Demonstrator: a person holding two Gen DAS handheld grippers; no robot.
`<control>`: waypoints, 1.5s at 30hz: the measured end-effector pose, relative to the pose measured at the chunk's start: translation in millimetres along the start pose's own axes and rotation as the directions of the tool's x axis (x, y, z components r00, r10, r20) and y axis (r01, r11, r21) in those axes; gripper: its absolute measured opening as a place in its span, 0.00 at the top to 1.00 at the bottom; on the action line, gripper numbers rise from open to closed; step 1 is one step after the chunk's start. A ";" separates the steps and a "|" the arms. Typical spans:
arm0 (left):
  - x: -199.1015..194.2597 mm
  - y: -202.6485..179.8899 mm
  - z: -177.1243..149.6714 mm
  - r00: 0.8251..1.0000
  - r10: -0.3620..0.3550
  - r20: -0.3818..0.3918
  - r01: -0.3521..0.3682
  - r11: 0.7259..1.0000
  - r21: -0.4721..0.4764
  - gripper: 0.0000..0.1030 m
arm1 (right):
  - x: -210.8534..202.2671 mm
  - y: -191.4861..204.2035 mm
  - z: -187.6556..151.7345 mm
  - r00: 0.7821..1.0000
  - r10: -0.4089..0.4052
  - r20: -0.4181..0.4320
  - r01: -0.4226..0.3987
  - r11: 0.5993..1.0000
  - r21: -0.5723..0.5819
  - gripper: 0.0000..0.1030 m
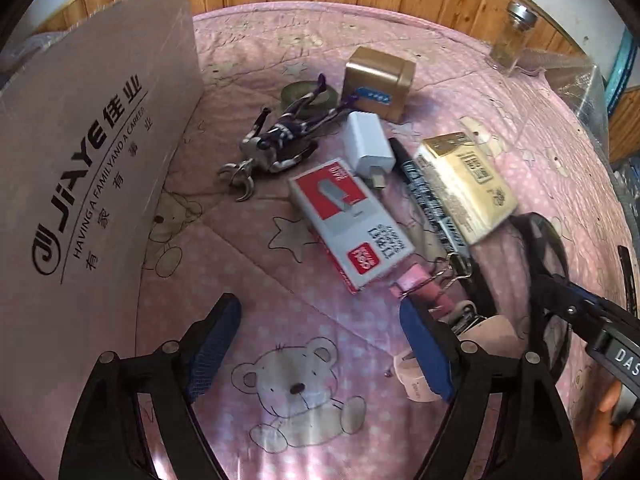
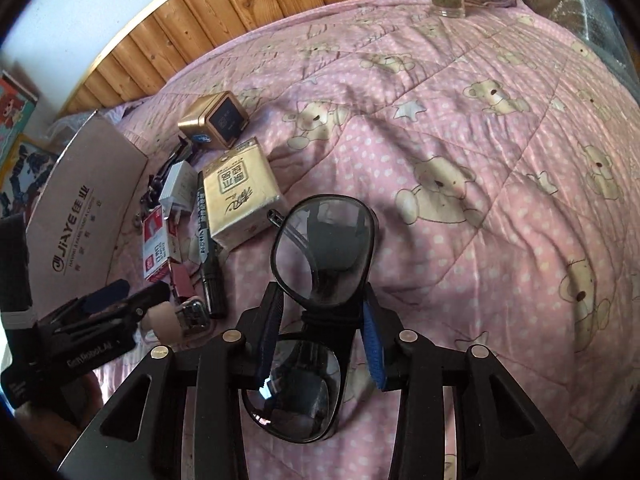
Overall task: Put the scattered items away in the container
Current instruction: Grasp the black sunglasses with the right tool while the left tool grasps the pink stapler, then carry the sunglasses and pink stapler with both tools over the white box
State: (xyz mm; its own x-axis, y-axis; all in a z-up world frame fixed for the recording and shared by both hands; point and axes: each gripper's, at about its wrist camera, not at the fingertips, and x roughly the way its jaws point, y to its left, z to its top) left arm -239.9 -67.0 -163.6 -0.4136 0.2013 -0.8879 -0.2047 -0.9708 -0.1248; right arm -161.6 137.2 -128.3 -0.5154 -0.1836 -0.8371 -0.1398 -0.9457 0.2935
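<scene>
Pink quilt [image 2: 460, 128]; glasses [image 2: 324, 248] partly behind tongs [image 2: 322, 332].

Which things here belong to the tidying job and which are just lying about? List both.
For the job: cardboard box, glasses held in the right gripper, staple box, charger, marker, tissue pack, gold tin, toy figure, tape roll.

Lying about: glass jar, bubble wrap.

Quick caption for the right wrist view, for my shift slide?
Right gripper shut on black-framed glasses above the pink bear-print quilt, cardboard box at far left.
</scene>
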 end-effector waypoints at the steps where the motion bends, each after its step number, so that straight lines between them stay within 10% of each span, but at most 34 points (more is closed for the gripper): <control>1: -3.0 3.9 0.6 1.000 -0.015 0.010 0.016 1.000 -0.012 0.20 | -4.0 -5.0 -0.1 1.000 -0.006 0.005 0.006 1.000 0.006 0.62; 8: -46.9 -15.4 -29.5 0.973 -0.216 0.076 0.201 0.965 0.170 0.20 | -13.2 -25.2 -7.1 1.000 -0.001 -0.015 0.002 1.000 0.015 0.62; 14: -26.9 -47.8 -38.1 0.975 -0.215 0.059 0.188 0.935 0.302 0.20 | -6.4 -18.9 -9.2 1.000 -0.013 -0.011 0.013 1.000 -0.019 0.58; 19: -17.8 -57.3 -35.5 0.983 -0.181 0.034 0.163 0.942 0.293 0.71 | -8.9 -20.6 -10.9 1.000 0.008 0.007 -0.008 1.000 -0.022 0.64; 26: -13.5 -65.2 -39.3 0.985 -0.163 0.053 0.141 0.944 0.297 0.60 | -5.7 -20.5 -13.0 0.999 0.034 0.018 -0.033 0.999 -0.034 0.62; 45: -53.1 -63.5 -44.1 0.972 -0.229 0.054 0.213 0.953 0.217 0.71 | -43.7 -13.5 -20.7 0.990 0.114 0.080 -0.116 0.993 0.021 0.68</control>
State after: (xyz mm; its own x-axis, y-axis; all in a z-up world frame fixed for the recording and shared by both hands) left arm -165.8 -21.8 -128.0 -0.4031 0.4253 -0.8103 -0.4757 -0.8538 -0.2114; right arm -119.7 152.5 -105.3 -0.5941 -0.2681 -0.7584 -0.0971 -0.9120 0.3984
